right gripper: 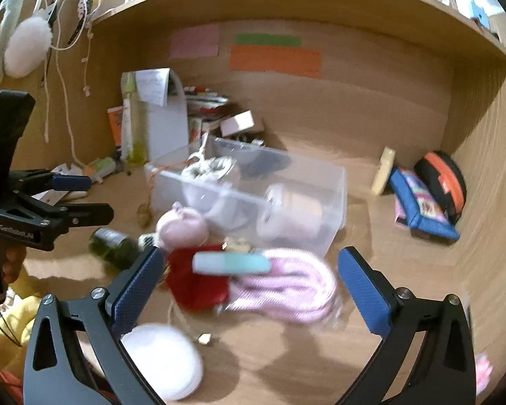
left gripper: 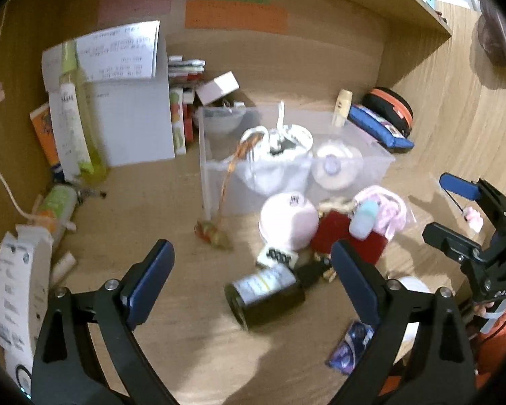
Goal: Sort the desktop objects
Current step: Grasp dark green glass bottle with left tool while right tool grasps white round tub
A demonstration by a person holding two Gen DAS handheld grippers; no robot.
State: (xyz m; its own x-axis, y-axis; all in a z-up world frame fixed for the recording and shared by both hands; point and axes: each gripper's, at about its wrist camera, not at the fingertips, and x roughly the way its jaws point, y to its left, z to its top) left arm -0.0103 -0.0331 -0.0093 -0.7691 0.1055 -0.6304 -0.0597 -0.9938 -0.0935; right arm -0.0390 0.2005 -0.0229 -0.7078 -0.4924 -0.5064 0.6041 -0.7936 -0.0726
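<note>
A clear plastic bin stands mid-desk with white cups and a tape roll inside. In front of it lie a pink-headed doll in a red dress, a small teal bottle, a pink striped cloth and a dark bottle on its side. My left gripper hangs open just short of the dark bottle, nothing between its fingers. My right gripper is open above the teal bottle and cloth, not touching them.
Books, papers and a tall yellow-green bottle lean at the back left. A blue pouch and an orange-black case sit at the right wall. A white round pad and a purple packet lie near the front.
</note>
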